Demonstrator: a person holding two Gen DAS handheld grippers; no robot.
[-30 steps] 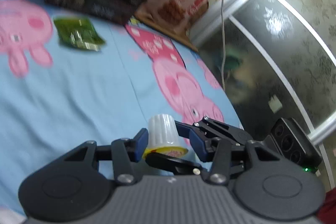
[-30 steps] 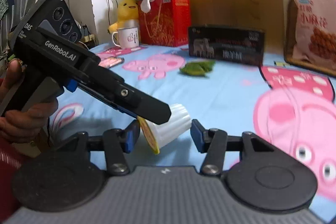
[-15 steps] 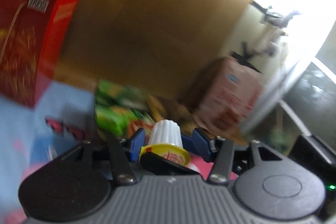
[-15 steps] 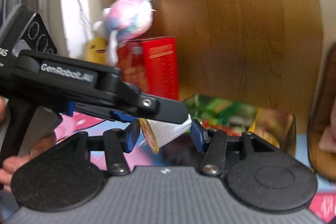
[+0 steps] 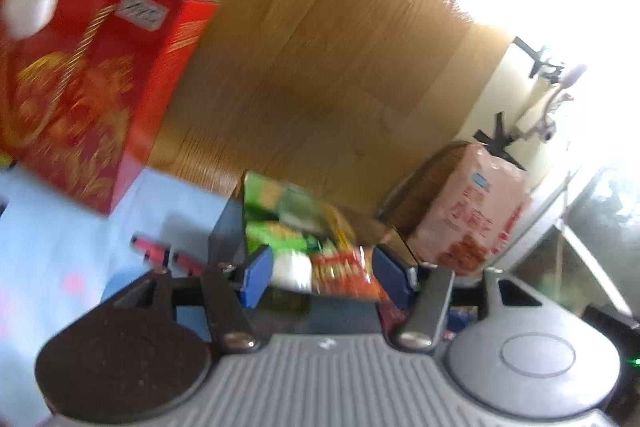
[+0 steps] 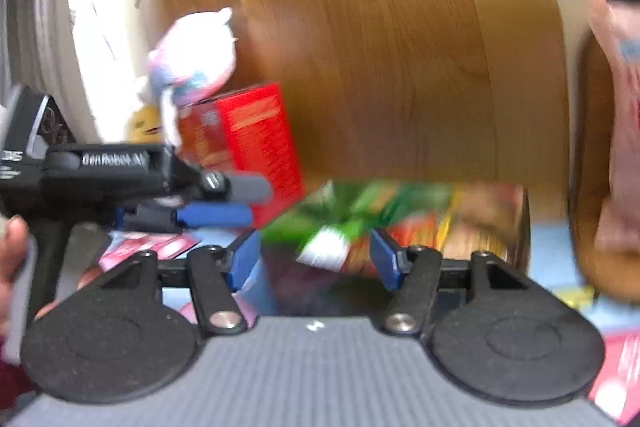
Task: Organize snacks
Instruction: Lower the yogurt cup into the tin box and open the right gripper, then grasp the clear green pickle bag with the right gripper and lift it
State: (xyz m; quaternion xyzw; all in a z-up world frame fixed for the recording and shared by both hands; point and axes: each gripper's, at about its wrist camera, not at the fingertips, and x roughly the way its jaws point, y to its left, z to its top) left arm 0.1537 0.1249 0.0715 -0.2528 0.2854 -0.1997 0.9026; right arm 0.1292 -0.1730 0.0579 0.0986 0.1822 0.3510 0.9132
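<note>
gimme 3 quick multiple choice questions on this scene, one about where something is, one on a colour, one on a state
1. Where does the plush toy sit?
A. inside the snack box
B. on top of the red box
C. on the blue sheet

2. What colour are the pads on the right gripper?
A. blue
B. yellow
C. white

3. What state is the right gripper in?
A. shut on a bag
B. shut on nothing
C. open, holding nothing

Answers:
1. B, the right wrist view shows the toy resting on the red box's top edge.
2. A, both pads are plainly blue against the black linkage.
3. C, its jaws stand wide apart, and the packets of the snack box show through the gap, beyond them.
</note>
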